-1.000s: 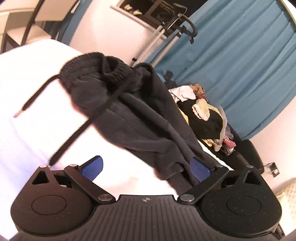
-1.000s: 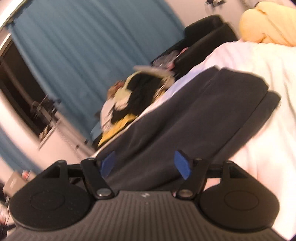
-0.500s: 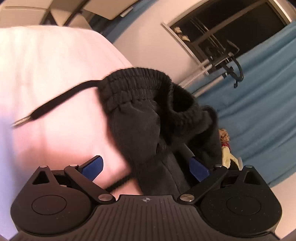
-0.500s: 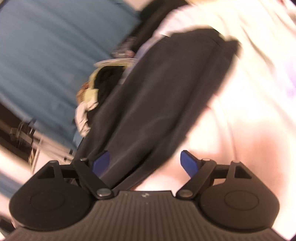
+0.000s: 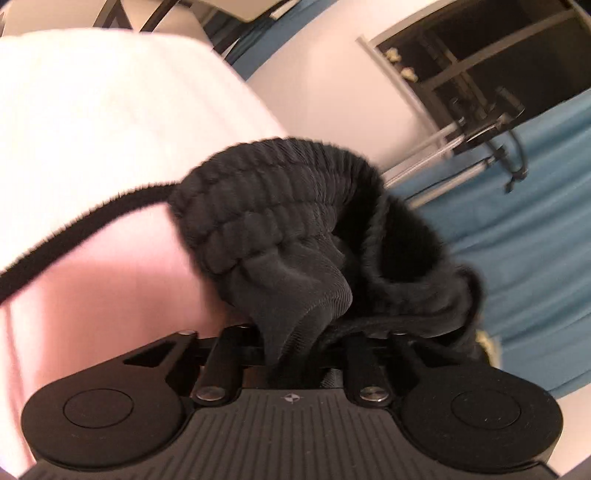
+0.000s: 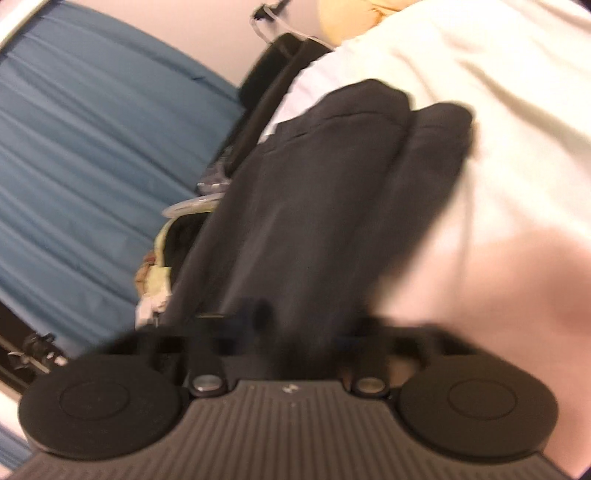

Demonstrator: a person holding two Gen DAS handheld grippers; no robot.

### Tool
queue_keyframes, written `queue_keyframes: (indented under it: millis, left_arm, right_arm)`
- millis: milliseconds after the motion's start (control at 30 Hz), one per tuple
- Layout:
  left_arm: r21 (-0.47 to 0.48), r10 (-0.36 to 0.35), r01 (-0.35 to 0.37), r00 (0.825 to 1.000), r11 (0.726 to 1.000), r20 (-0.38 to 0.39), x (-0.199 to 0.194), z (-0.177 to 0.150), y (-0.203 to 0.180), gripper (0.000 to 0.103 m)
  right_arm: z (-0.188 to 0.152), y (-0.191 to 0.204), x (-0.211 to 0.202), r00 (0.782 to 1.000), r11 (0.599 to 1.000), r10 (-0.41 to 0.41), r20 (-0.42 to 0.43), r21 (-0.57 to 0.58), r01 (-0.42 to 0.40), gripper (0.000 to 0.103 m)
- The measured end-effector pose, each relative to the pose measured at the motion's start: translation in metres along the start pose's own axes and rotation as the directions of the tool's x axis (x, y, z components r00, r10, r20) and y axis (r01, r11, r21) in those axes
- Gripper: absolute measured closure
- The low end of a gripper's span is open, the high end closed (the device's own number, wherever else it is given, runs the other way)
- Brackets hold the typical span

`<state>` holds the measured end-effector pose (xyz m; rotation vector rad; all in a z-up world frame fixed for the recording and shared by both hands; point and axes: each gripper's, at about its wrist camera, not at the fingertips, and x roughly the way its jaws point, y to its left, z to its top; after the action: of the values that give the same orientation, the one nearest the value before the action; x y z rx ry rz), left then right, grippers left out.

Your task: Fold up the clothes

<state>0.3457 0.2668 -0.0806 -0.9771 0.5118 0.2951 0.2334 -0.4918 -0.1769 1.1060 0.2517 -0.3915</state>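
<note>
Black sweatpants (image 5: 295, 236) lie on a white bed (image 5: 103, 122). In the left wrist view my left gripper (image 5: 295, 343) is shut on the bunched cloth just below the ribbed waistband (image 5: 266, 192); the fingertips are hidden in the fabric. A black drawstring (image 5: 74, 225) trails left. In the right wrist view the two legs (image 6: 317, 206) stretch away to the cuffs (image 6: 439, 125). My right gripper (image 6: 291, 339) is shut on the near leg cloth; the view is blurred.
A pile of other clothes (image 6: 159, 266) lies beyond the pants at the bed's edge. A blue curtain (image 6: 92, 155) hangs behind, a black chair (image 6: 269, 74) stands by the bed, and a yellow pillow (image 6: 354, 18) lies at the bed's far end.
Both grippers were open with blue pads showing; both have now closed on the sweatpants. The left one has moved up to the waistband, and the right one in over the legs.
</note>
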Motion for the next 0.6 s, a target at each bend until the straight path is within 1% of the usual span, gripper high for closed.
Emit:
queue_keyframes:
  millis: [33, 100, 233, 300, 367, 400, 467, 500, 567, 600]
  left_arm:
    - [0.015, -0.015, 0.014, 1.0, 1.0, 0.012, -0.011, 0.0, -0.004, 0.09]
    - [0.037, -0.044, 0.043, 0.999, 0.998, 0.031, -0.034, 0.0, -0.011, 0.091]
    - [0.036, -0.088, 0.086, 0.995, 0.996, 0.048, -0.089, -0.001, -0.012, 0.092]
    - [0.029, -0.098, 0.097, 0.994, 0.995, 0.054, -0.121, -0.004, -0.003, 0.092]
    - [0.017, -0.09, 0.089, 0.994, 0.996, 0.054, -0.148, -0.005, 0.018, 0.092]
    - [0.008, -0.079, 0.079, 0.996, 0.997, 0.042, -0.16, -0.007, 0.031, 0.093]
    - [-0.002, -0.054, 0.054, 0.999, 0.999, 0.006, -0.183, -0.013, 0.059, 0.092]
    - [-0.004, -0.043, 0.043, 0.999, 0.999, -0.014, -0.191, -0.018, 0.074, 0.092]
    - [-0.003, -0.024, 0.024, 0.998, 1.0, -0.056, -0.203, -0.03, 0.104, 0.091]
    - [-0.001, -0.018, 0.018, 0.997, 1.0, -0.075, -0.207, -0.035, 0.116, 0.09]
  right_arm:
    - [0.003, -0.001, -0.002, 1.0, 1.0, 0.0, 0.0, 0.006, 0.0, 0.094]
    - [0.009, 0.004, -0.01, 1.0, 1.0, 0.008, 0.01, -0.02, -0.008, 0.095]
    - [0.018, 0.032, -0.045, 0.997, 0.988, 0.057, 0.051, -0.149, -0.049, 0.096]
    - [0.022, 0.039, -0.064, 0.995, 0.982, 0.066, 0.071, -0.183, -0.052, 0.096]
    - [0.027, 0.036, -0.081, 0.995, 0.984, 0.056, 0.078, -0.173, -0.042, 0.096]
    - [0.03, 0.035, -0.09, 0.995, 0.985, 0.051, 0.082, -0.168, -0.037, 0.096]
    - [0.033, 0.026, -0.104, 0.998, 0.989, 0.015, 0.068, -0.146, -0.005, 0.096]
    - [0.032, 0.019, -0.109, 0.999, 0.991, -0.014, 0.045, -0.135, 0.02, 0.096]
    - [0.031, 0.003, -0.111, 0.996, 0.992, -0.084, -0.029, -0.092, 0.081, 0.095]
    - [0.031, -0.004, -0.108, 0.99, 0.991, -0.122, -0.065, -0.068, 0.118, 0.093]
